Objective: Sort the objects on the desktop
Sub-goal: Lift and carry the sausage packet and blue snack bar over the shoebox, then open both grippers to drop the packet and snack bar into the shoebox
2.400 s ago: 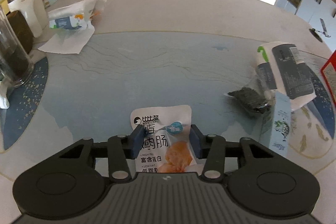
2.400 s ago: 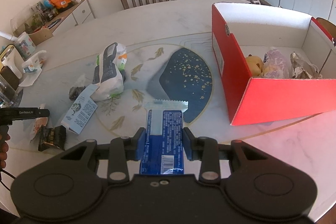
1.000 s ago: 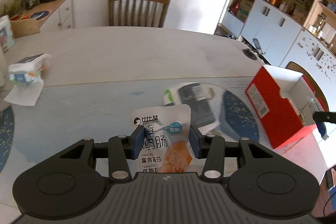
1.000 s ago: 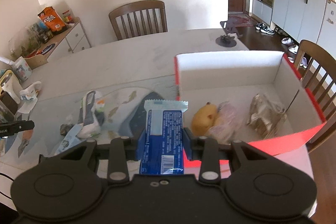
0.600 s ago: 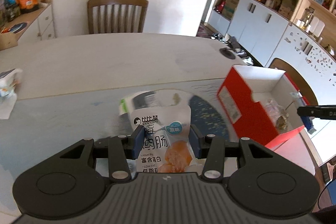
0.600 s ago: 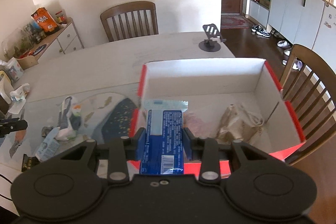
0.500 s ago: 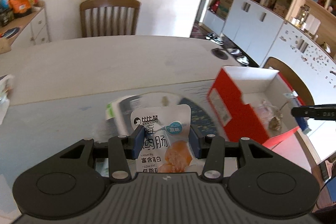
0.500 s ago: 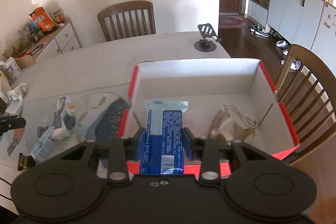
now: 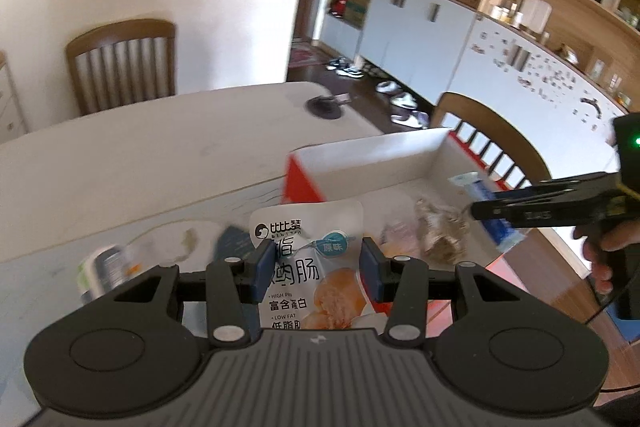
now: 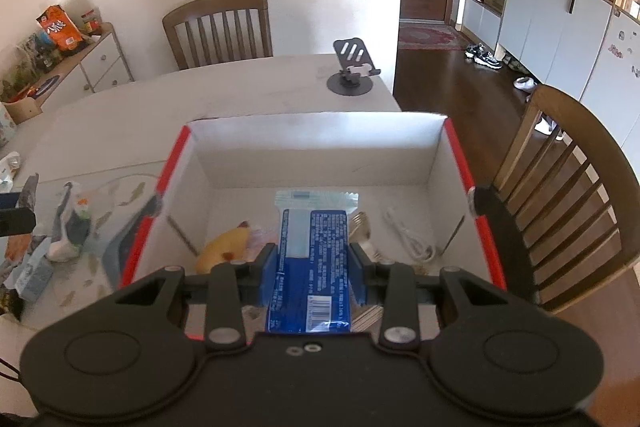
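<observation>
A white chicken-sausage pouch (image 9: 307, 259) is held upright in the narrow grip of the left tool (image 9: 316, 269), its long axis running away from the camera along the fingers, its rounded top edge foremost, above the tabletop (image 9: 140, 147) just short of the red cardboard box (image 9: 304, 183). A blue snack packet (image 10: 312, 259) is clamped in the right tool (image 10: 312, 277), lengthwise along the fingers, its crimped pale end pointing into the open box (image 10: 320, 147), above the box floor. Only the right wrist view shows the box contents clearly: a yellow plush toy (image 10: 224, 247), a white cable (image 10: 412, 239). Only the left wrist view shows the right tool (image 9: 486, 213) from the side, gripped by a hand (image 9: 608, 247), with the packet (image 9: 492, 211) tilted down over the box.
</observation>
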`<move>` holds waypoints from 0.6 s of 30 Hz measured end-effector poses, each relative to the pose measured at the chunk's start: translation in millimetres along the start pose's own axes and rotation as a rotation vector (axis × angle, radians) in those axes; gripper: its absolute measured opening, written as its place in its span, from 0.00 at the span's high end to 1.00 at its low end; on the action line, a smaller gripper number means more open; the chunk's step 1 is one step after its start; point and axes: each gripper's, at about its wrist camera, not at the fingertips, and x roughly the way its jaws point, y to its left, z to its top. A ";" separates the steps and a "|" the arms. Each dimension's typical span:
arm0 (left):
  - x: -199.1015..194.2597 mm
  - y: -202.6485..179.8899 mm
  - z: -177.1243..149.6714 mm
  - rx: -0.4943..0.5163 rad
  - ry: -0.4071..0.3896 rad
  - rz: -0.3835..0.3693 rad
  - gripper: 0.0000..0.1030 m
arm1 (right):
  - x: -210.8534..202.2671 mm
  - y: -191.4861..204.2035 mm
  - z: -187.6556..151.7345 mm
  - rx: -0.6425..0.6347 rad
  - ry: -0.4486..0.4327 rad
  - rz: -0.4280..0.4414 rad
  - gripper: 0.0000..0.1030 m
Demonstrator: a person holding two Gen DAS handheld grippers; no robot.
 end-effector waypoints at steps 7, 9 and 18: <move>29.8 -39.7 21.2 0.084 0.007 -0.055 0.57 | 22.3 -16.2 12.2 -0.025 0.021 -0.016 0.65; 39.3 -47.6 25.1 0.098 0.012 -0.073 0.57 | 27.6 -17.8 14.7 -0.033 0.025 -0.016 0.65; 87.5 -75.1 43.9 0.180 0.046 -0.122 0.57 | 48.1 -33.6 18.6 -0.035 0.061 -0.005 0.65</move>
